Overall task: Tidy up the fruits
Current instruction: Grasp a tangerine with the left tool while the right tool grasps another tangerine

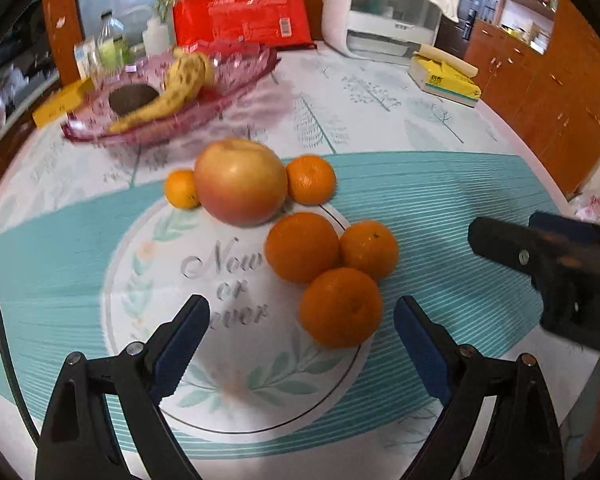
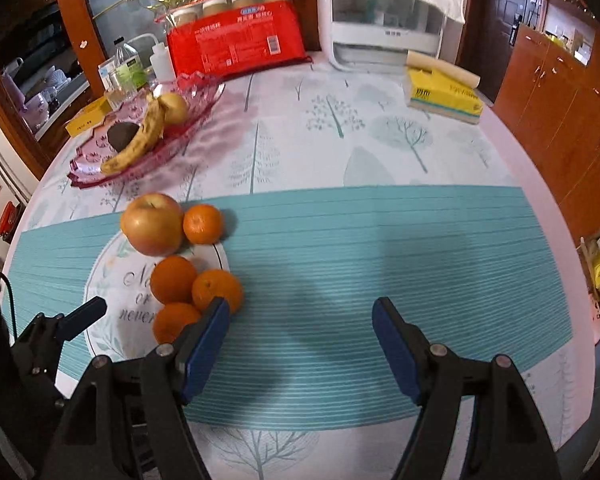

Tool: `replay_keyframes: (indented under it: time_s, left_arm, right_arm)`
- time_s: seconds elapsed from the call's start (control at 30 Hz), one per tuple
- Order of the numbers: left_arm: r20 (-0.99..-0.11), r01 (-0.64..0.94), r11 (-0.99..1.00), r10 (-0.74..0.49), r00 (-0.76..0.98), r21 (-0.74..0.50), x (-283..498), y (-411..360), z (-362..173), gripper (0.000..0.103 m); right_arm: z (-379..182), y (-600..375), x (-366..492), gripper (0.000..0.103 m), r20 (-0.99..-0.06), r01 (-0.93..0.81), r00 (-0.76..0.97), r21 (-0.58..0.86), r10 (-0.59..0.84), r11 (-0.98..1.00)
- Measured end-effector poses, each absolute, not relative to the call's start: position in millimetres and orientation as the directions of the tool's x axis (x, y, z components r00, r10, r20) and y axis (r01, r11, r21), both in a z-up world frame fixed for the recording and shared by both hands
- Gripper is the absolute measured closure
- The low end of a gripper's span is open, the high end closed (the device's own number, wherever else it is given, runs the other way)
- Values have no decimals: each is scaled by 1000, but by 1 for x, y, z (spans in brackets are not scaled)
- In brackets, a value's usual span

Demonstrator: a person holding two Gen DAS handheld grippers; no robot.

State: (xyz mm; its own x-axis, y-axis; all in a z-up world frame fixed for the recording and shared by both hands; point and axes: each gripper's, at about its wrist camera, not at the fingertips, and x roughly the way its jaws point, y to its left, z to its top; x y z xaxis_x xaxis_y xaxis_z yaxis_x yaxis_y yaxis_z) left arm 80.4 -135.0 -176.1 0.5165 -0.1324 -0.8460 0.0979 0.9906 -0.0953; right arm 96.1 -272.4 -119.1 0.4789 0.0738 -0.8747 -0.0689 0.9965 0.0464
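Oranges (image 1: 332, 272) and an apple (image 1: 240, 182) sit clustered on the desk (image 1: 440, 200), on a round printed patch of the cloth. Left gripper (image 1: 302, 318) hangs released above them, grasping nothing. Right gripper (image 2: 302, 324) is released too, just beside them. Farther back, a pink tray (image 2: 188, 92) holds a banana (image 2: 140, 140).

Both wrist cameras look steeply down and forward across the round tabletop (image 1: 440, 200) toward its far edge; both share the clustered orange tangerines (image 1: 302, 246) (image 2: 174, 279), nearer in the left view.
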Motion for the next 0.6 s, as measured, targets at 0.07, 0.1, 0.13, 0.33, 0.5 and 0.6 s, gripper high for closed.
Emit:
replay_keyframes:
  time_s: [0.07, 0.1, 0.13, 0.33, 0.5, 0.6]
  left_arm:
    - [-852, 88, 988, -155, 500, -128, 82, -135, -184, 24]
    - [-854, 86, 986, -164, 494, -139, 82, -134, -186, 26]
    - [-851, 90, 982, -187, 491, -164, 82, -134, -188, 29]
    - [-829, 151, 965, -260, 496, -213, 77, -135, -186, 59]
    - [-823, 158, 960, -281, 493, -233, 72, -123, -186, 60]
    - [-823, 142, 961, -278, 496, -239, 68, -109, -184, 61]
  right_arm:
    - [-123, -273, 96, 29, -877, -70, 472, 59, 85, 996]
    - [-125, -274, 96, 29, -879, -72, 469, 65, 91, 995]
    - [-126, -274, 96, 29, -879, -73, 468, 68, 95, 995]
    - [-133, -272, 99, 29, -881, -99, 450, 111, 144, 989]
    - [-140, -259, 103, 29, -886, -143, 428, 125, 176, 982]
    - [-143, -250, 105, 29, -888, -177, 420, 125, 190, 976]
